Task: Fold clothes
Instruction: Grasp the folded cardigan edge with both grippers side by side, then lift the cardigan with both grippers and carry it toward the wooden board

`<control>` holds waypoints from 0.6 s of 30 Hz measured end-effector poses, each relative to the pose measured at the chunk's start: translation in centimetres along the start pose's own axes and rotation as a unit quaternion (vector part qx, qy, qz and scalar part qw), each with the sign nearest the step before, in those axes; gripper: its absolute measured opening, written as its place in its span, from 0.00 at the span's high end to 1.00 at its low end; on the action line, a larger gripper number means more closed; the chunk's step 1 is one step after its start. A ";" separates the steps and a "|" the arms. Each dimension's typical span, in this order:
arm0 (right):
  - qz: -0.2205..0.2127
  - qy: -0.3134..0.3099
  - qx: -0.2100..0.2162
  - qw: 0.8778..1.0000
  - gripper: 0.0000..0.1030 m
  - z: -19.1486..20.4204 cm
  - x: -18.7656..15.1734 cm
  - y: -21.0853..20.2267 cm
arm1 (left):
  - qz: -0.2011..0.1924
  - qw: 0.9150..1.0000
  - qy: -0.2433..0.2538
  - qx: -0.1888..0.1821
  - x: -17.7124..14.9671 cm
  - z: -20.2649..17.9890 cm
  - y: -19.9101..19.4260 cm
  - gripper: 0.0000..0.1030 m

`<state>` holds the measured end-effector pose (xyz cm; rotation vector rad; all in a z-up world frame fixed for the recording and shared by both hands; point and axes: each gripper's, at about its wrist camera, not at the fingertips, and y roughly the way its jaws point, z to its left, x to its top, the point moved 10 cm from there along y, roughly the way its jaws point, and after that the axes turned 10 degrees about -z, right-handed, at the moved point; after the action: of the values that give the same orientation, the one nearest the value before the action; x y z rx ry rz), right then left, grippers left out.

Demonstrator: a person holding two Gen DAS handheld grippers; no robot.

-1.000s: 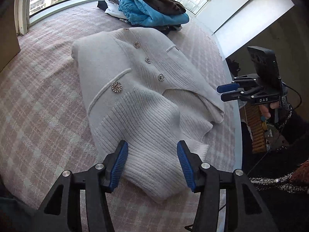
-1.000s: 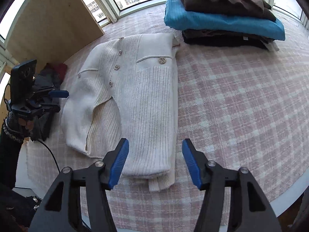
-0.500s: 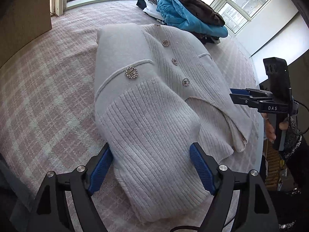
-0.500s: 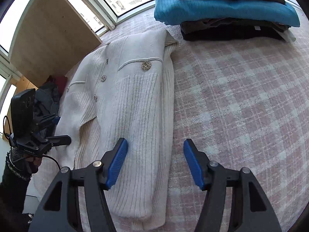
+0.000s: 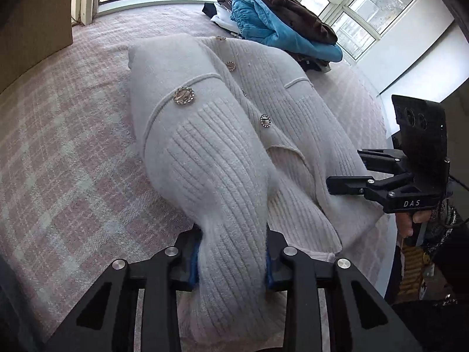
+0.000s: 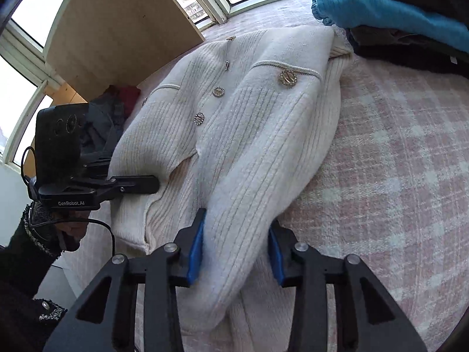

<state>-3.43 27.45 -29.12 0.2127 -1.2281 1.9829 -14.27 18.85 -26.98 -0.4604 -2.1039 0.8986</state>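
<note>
Left wrist view: a cream ribbed cardigan with jewelled buttons lies on the pink plaid bedspread, its hem at 6 o'clock. The left gripper has just been closing and now pinches a gathered fold of that hem between its blue pads. At 3 o'clock the right gripper reaches onto the cardigan's other side; its own view shows its jaws, also just closed, clamping the knit. At 1 o'clock sits a stack of folded clothes.
</note>
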 end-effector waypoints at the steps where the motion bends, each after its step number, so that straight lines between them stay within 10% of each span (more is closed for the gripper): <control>1: -0.003 0.010 0.014 1.000 0.68 0.5 0.1 0.1 | -0.003 1.000 -0.009 -0.009 -0.1 0.1 0.0 0.72; 18: -0.090 -0.017 0.087 0.992 0.70 7.5 9.4 -10.1 | -0.097 0.992 0.036 -0.067 8.0 -9.7 -6.3 0.83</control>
<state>-4.81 28.59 -13.50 0.4310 -1.0197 1.9340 -11.80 23.49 -13.90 -0.3456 -2.1083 0.6228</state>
